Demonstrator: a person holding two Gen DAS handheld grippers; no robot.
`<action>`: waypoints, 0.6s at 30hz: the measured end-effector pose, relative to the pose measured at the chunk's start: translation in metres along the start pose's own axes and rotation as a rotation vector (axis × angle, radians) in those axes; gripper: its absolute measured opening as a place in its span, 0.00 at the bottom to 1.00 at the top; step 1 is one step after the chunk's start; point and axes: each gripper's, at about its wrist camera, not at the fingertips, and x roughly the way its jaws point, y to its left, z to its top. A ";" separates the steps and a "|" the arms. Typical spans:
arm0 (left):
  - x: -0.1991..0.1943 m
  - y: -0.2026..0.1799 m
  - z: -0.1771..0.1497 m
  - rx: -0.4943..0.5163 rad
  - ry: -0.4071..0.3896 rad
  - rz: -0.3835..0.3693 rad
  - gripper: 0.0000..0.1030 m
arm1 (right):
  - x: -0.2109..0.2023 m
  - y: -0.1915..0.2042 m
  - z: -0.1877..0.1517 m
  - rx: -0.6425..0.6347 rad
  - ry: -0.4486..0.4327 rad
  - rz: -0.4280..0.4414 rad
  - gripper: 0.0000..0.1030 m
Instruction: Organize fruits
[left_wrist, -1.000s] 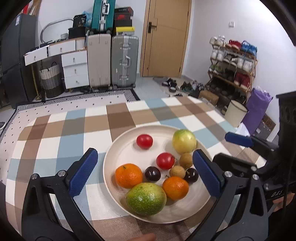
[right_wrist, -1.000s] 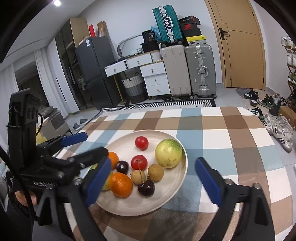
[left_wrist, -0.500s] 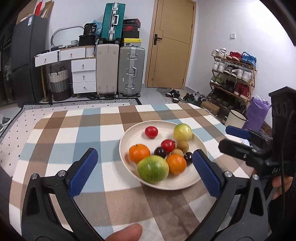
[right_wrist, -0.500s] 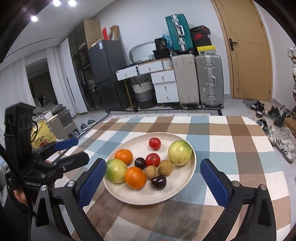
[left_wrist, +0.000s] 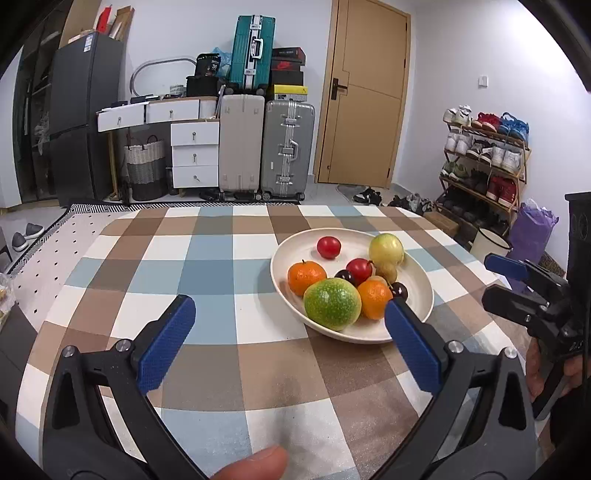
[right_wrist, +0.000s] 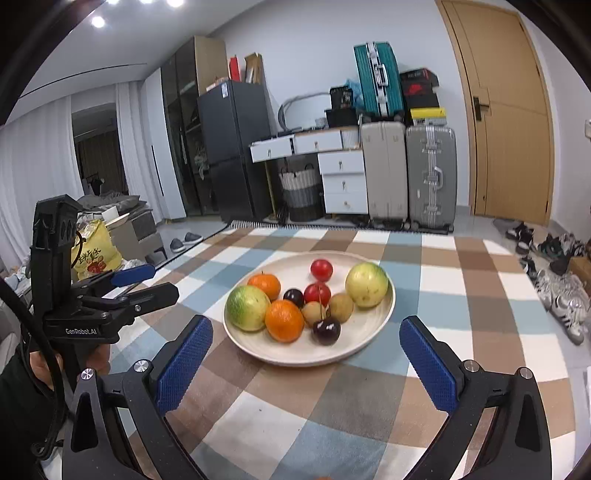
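Our left gripper (left_wrist: 290, 332) hangs above the checked surface (left_wrist: 207, 258) with its blue pads spread wide and nothing between them; the right gripper (right_wrist: 304, 354) is likewise spread and empty. From the left wrist view, the cream plate (left_wrist: 284, 291) of fruit lies ahead and to the right of the left gripper, its near rim just behind the right-hand pad, and the right gripper shows at the far right edge, near the plate's right side. From the right wrist view, the plate (right_wrist: 384, 317) sits straight ahead, centred between the pads and just beyond their tips, with the left gripper off to the left of it.

The plate is round, so we see no long axis; it lies flat on the surface. On it, the fruit runs in a loose band from the green-and-red fruit (right_wrist: 247, 307) on the left to the yellow-green fruit (right_wrist: 366, 284) on the right. Between them lie two oranges (right_wrist: 284, 319), one near and one farther back, two small brown fruits (right_wrist: 341, 305), a dark cherry (right_wrist: 326, 331) nearest us with its stem tilted up, a dark plum-like fruit (right_wrist: 293, 296) and a red fruit (right_wrist: 317, 293). A red tomato (right_wrist: 321, 269) sits apart at the back.
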 end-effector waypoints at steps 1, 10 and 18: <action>0.001 -0.001 0.001 0.003 -0.004 0.001 0.99 | -0.001 0.001 0.000 -0.004 -0.006 0.002 1.00; 0.003 -0.014 -0.004 0.052 -0.024 0.011 0.99 | -0.007 0.006 -0.001 -0.036 -0.038 -0.028 1.00; 0.001 -0.015 -0.003 0.052 -0.034 0.011 0.99 | -0.006 0.001 0.000 -0.013 -0.040 -0.031 1.00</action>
